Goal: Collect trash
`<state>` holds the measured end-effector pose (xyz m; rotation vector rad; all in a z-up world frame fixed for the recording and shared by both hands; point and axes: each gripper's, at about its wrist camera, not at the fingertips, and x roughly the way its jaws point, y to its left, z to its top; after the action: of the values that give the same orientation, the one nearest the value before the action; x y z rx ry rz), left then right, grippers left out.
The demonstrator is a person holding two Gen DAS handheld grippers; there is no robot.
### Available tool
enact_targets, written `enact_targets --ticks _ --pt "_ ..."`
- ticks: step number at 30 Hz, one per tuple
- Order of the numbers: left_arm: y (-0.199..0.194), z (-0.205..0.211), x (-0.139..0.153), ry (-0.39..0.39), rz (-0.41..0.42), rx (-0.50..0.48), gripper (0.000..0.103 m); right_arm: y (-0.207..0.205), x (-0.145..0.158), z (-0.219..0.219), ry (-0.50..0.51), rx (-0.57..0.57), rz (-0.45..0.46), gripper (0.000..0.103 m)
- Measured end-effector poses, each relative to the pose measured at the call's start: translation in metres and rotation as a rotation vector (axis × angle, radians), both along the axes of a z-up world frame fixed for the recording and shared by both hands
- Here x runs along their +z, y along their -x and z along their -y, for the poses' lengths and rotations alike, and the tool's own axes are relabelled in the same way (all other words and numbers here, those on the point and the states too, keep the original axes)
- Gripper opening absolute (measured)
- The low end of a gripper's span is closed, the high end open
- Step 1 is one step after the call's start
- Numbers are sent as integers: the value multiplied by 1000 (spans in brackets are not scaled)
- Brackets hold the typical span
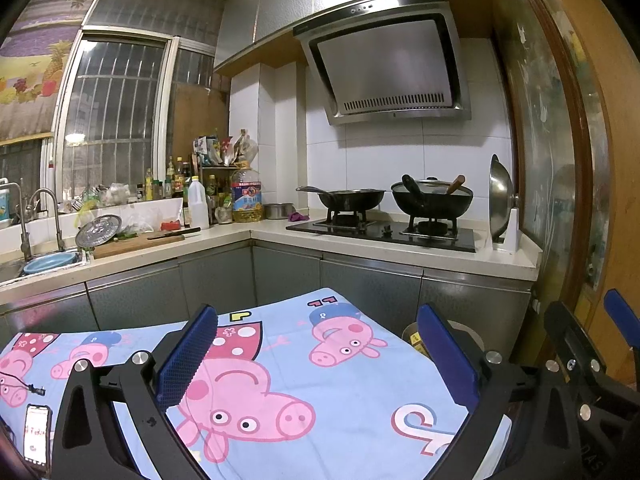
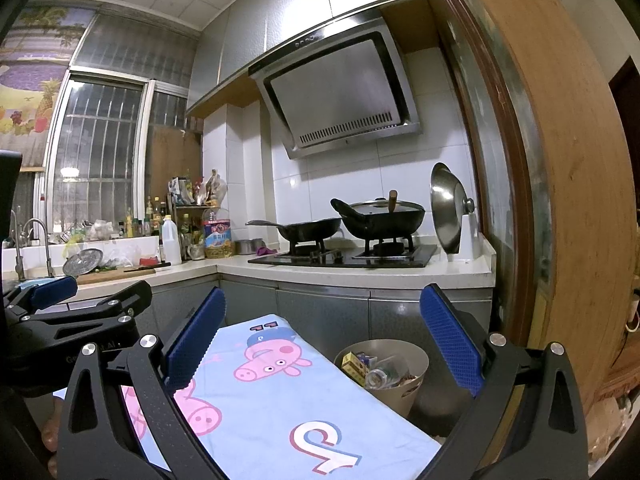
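Kitchen counters ring a cloth (image 1: pixel 320 380). Both grippers, left (image 1: pixel 320 364) and right (image 2: pixel 324 344), gape apart above it, holding nothing. Bin (image 2: pixel 382 368) of trash stands beyond the right gripper's fingers, well apart.

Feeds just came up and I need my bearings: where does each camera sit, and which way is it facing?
Left wrist: on the left gripper, open, above the cartoon cloth, facing the stove; the right gripper shows at right.
Right wrist: on the right gripper, open, facing the same way; the left gripper shows at left, the bin beyond the cloth's edge.
Shared: cloth, stove, hood, sink.
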<state>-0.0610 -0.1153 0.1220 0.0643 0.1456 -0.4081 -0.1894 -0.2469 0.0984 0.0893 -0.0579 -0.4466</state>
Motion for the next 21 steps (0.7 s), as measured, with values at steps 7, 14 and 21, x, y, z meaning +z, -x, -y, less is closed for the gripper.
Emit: enact_targets --ticks 7,14,21 --pt "2 0 -2 -1 16 -9 99 0 0 1 0 1 -1 96" --pt "-6 2 -14 -16 -57 -24 99 0 -7 3 -24 5 -8 96" --pt "-8 2 -16 -33 -91 -20 99 0 -14 8 -69 7 -16 96"
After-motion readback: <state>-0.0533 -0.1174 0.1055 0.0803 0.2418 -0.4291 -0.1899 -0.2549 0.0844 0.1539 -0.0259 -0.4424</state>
